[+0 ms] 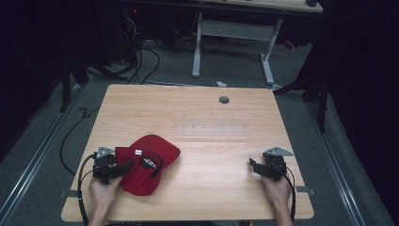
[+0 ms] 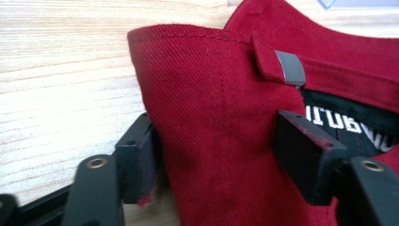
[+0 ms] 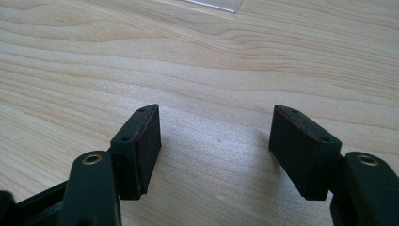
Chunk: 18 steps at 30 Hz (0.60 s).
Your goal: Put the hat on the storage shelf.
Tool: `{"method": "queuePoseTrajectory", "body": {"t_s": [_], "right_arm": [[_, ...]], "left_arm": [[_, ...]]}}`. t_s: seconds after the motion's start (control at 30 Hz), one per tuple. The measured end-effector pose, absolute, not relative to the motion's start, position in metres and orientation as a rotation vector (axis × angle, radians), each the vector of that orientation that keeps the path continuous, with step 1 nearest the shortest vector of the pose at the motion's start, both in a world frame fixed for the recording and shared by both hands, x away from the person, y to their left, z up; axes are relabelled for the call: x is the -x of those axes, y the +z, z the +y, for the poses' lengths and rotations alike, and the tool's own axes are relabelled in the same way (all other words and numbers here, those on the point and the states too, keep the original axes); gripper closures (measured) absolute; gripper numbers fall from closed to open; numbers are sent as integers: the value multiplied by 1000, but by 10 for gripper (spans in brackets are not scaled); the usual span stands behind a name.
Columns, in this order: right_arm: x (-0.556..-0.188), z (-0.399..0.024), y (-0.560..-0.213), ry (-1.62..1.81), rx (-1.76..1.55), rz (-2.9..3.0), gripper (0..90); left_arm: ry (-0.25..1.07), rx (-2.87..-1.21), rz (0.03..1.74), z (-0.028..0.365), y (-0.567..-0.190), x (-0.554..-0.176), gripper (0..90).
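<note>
Two tools work a wooden worktop (image 1: 197, 188): the left tool (image 1: 123, 168) straddles the back band of a red cap (image 1: 149, 162) lying at seven o'clock, its jaws not yet pinching, and should bite fabric squarely, while the right tool (image 1: 254, 165) waits open.

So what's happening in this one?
A person at a wooden table holds a gripper in each hand. The left gripper has its jaws around the back of a red cap, near the strap buckle; one pad looks against the fabric, but a firm pinch isn't clear. The right gripper rests open over bare wood. A clear plastic strip lies mid-table.
</note>
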State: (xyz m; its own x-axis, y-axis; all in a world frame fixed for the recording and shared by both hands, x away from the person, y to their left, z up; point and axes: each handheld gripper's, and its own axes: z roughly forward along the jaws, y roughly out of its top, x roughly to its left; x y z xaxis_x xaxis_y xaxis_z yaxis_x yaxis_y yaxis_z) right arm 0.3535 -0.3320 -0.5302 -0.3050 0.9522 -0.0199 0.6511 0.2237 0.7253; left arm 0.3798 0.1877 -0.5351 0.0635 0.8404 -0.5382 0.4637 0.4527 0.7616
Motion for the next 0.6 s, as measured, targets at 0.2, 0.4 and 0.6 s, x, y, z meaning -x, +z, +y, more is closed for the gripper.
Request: {"method": "queuePoseTrajectory", "body": {"t_s": [0.2, 0.4, 0.6], "right_arm": [[-353, -332, -530, 859, -1473, 2037, 347], [-353, -332, -530, 858, -1474, 2037, 347], [-353, -332, -530, 859, -1475, 2036, 347]], "left_arm": [[438, -1210, 1547, 184, -538, -378, 530], [408, -1223, 1521, 184, -535, -375, 736], [354, -1212, 1483, 189, -526, -373, 868]]}}
